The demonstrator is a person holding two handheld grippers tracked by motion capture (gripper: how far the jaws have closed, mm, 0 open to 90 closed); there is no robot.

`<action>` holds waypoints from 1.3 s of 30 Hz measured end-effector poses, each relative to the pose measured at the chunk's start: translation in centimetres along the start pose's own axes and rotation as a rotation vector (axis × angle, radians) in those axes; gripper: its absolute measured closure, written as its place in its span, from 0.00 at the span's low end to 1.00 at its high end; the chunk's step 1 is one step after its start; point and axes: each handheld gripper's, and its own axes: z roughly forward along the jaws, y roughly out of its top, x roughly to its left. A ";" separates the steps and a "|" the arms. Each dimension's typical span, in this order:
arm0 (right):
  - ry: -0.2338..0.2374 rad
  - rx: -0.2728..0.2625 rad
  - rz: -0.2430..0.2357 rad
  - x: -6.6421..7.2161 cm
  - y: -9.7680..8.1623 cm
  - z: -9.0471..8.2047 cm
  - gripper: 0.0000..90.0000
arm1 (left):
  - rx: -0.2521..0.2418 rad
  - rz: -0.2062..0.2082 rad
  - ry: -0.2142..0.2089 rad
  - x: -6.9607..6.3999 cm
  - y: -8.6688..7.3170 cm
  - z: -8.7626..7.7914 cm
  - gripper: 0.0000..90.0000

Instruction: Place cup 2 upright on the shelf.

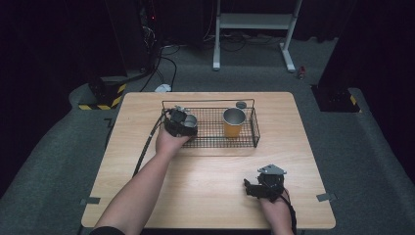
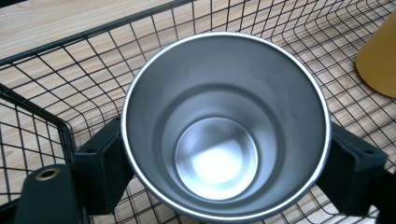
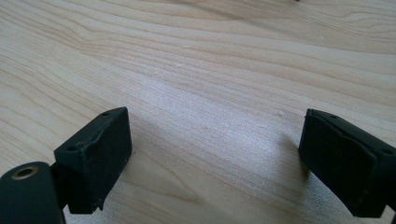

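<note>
Grey carpet floor (image 1: 58,161) around light wood table (image 1: 205,186). White metal stand (image 1: 254,29) at far end, dark curtains behind. Yellow-black hazard-striped base (image 1: 105,95), cables (image 1: 166,63) far left.

The steel cup (image 2: 224,126) is brushed metal inside with a shiny polished rim. The basket (image 2: 56,70) is thin black wire mesh. The table (image 3: 210,60) is pale wood grain, smooth and matt. The second cup (image 1: 234,123) has a matt yellow outside with a metal lining.
</note>
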 end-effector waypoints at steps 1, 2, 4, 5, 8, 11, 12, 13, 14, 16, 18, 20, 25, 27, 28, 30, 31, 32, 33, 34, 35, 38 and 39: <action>0.000 0.000 0.000 0.0 0.0 0.0 0.11 | 0.001 -0.004 0.001 0.0 0.1 0.1 0.18; 0.000 0.000 -0.001 0.0 0.0 0.0 0.11 | 0.003 0.002 0.003 0.0 0.2 0.1 0.18; 0.000 0.000 0.000 0.0 0.0 0.0 0.11 | 0.002 -0.007 0.006 0.0 0.4 0.2 0.18; 0.000 0.000 0.000 0.0 0.0 0.0 0.11 | 0.002 -0.006 0.005 0.0 0.4 0.2 0.18; 0.000 0.000 0.000 0.0 0.0 0.0 0.11 | 0.004 -0.007 0.003 0.0 0.4 0.2 0.17; 0.000 0.000 0.000 0.0 0.0 0.0 0.11 | 0.001 -0.003 0.009 0.1 0.3 0.1 0.14; 0.000 0.000 0.000 0.0 0.0 0.0 0.11 | 0.000 -0.007 0.003 0.1 0.3 0.0 0.12; 0.000 0.000 0.000 0.0 0.0 0.0 0.11 | -0.002 -0.012 -0.004 0.2 0.3 -0.1 0.11; 0.000 0.000 0.000 0.0 0.0 0.0 0.11 | -0.009 -0.014 -0.003 0.2 0.2 -0.2 0.10; 0.000 0.000 0.000 0.0 0.0 0.0 0.11 | -0.021 -0.022 -0.010 0.3 0.3 -0.5 0.09; 0.000 0.000 0.000 0.0 0.0 0.0 0.11 | -0.030 -0.032 -0.019 0.4 0.3 -0.8 0.08; 0.000 0.000 0.000 0.0 0.0 0.0 0.11 | -0.042 -0.037 -0.032 0.5 0.3 -1.0 0.06; 0.000 0.000 0.000 0.0 0.0 0.0 0.11 | -0.066 -0.050 -0.068 0.5 0.3 -1.6 0.05; 0.000 0.000 0.000 0.0 0.0 0.0 0.11 | -0.070 -0.054 -0.075 0.5 0.2 -1.8 0.03; 0.000 0.000 0.000 0.0 0.0 0.0 0.11 | -0.074 -0.049 -0.072 0.6 0.2 -1.9 0.03; 0.000 0.000 0.000 0.0 0.0 0.0 0.11 | -0.087 -0.058 -0.079 0.6 0.1 -2.2 0.03; 0.000 0.000 0.000 0.0 0.0 0.0 0.11 | -0.091 -0.054 -0.080 0.7 0.0 -2.4 0.03; 0.000 0.000 0.000 0.0 0.0 0.0 0.11 | -0.094 -0.057 -0.087 0.8 0.0 -2.5 0.03; 0.001 0.000 0.000 0.0 0.0 0.0 0.11 | -0.099 -0.058 -0.088 0.8 -0.1 -2.6 0.03; 0.000 0.000 0.000 0.0 0.0 0.0 0.11 | -0.104 -0.059 -0.093 0.9 -0.2 -2.8 0.03; 0.000 0.000 0.000 0.0 0.0 0.0 0.11 | -0.111 -0.063 -0.097 0.9 -0.3 -3.0 0.03; 0.000 0.000 0.000 0.0 0.0 0.0 0.11 | -0.114 -0.058 -0.102 1.0 -0.5 -3.4 0.03; 0.000 0.000 0.000 0.0 0.0 0.0 0.11 | -0.115 -0.056 -0.106 1.0 -0.6 -3.6 0.03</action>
